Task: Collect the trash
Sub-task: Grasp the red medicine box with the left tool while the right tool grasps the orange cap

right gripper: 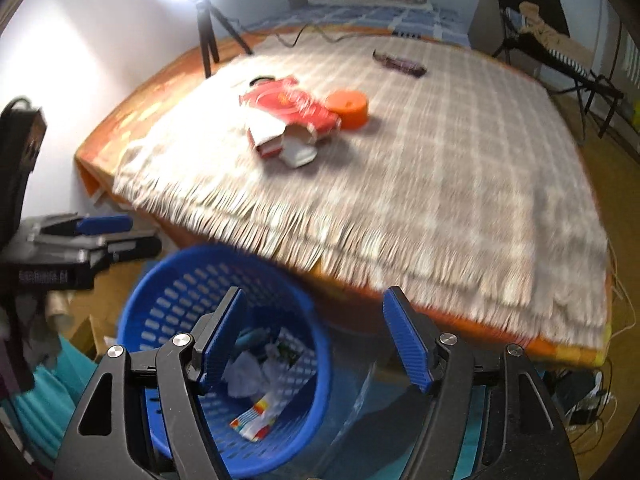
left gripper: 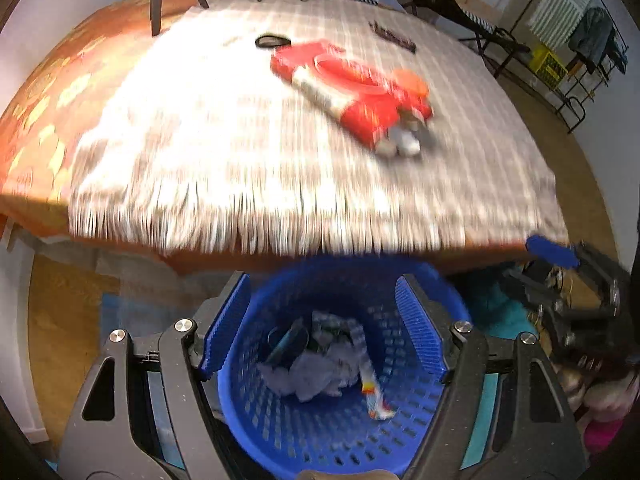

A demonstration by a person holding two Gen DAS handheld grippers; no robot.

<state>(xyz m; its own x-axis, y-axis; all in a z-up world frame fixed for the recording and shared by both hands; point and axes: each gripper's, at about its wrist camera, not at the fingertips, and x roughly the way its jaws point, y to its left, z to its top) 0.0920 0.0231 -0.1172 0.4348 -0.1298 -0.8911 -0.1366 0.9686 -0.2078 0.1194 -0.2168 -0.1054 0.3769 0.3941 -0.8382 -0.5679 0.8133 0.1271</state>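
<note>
A blue perforated basket (left gripper: 320, 432) stands on the floor against the bed's front edge. In it lie crumpled white paper (left gripper: 316, 380), a striped wrapper (left gripper: 372, 392) and a dark packet. My left gripper (left gripper: 322, 280) hangs open above the basket with nothing between its blue pads. My right gripper (right gripper: 315, 292) is open and empty too, to the right of the basket (right gripper: 180, 288), over its rim. On the bed's checked blanket (right gripper: 440, 180) lie a torn red carton (right gripper: 292, 116), an orange lid (right gripper: 348, 108) and a dark wrapper (right gripper: 400, 65).
A lamp tripod (right gripper: 206, 40) stands at the bed's far left, with a cable trailing behind it. A black ring (left gripper: 270, 42) lies beyond the red carton (left gripper: 360, 92). Racks and a folding stand crowd the right side. Each view catches the other gripper at its edge.
</note>
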